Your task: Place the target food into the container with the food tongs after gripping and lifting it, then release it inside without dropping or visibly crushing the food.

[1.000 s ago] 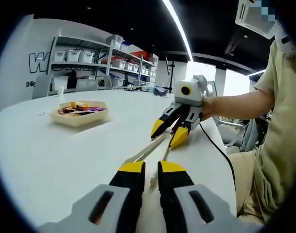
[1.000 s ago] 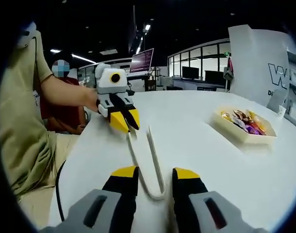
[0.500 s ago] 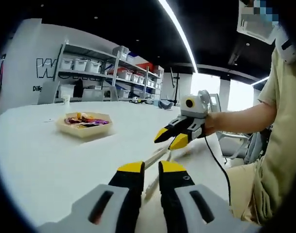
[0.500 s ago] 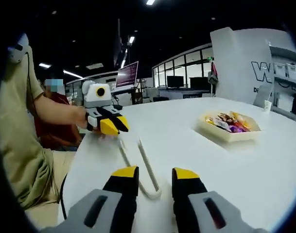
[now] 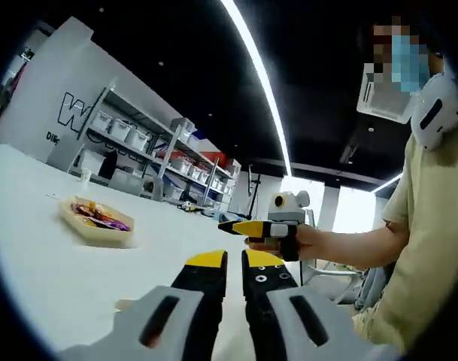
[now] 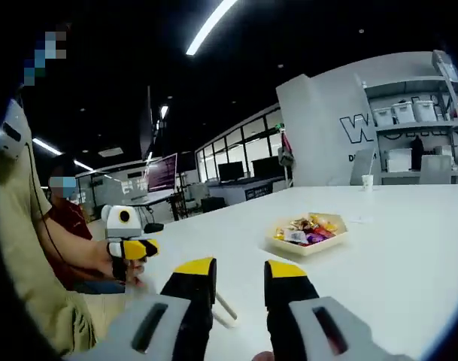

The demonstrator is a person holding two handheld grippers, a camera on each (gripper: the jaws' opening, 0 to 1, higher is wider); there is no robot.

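Observation:
The shallow beige tray [image 5: 98,222] of mixed wrapped food stands on the white table [image 5: 40,248], left of and beyond my left gripper [image 5: 234,261], whose jaws are pressed together with nothing between them. My right gripper [image 5: 241,226] hovers ahead of it, held by a hand. In the right gripper view the tray [image 6: 308,234] lies ahead and slightly right. A short piece of the pale food tongs [image 6: 226,306] lies on the table, showing low between the spread jaws of my right gripper [image 6: 240,269]. The left gripper [image 6: 141,248] is at the left.
Shelves of storage bins [image 5: 146,143] line the far wall. A small paper cup [image 6: 366,181] stands at the table's far edge. The person's arm and beige shirt [image 5: 424,256] fill the near side, and another person in red [image 6: 67,226] sits beyond.
Both views have tilted upward and dropped closer to the table. The tongs stay on the table, now mostly hidden behind the right gripper's jaws. Both grippers have lifted away from them.

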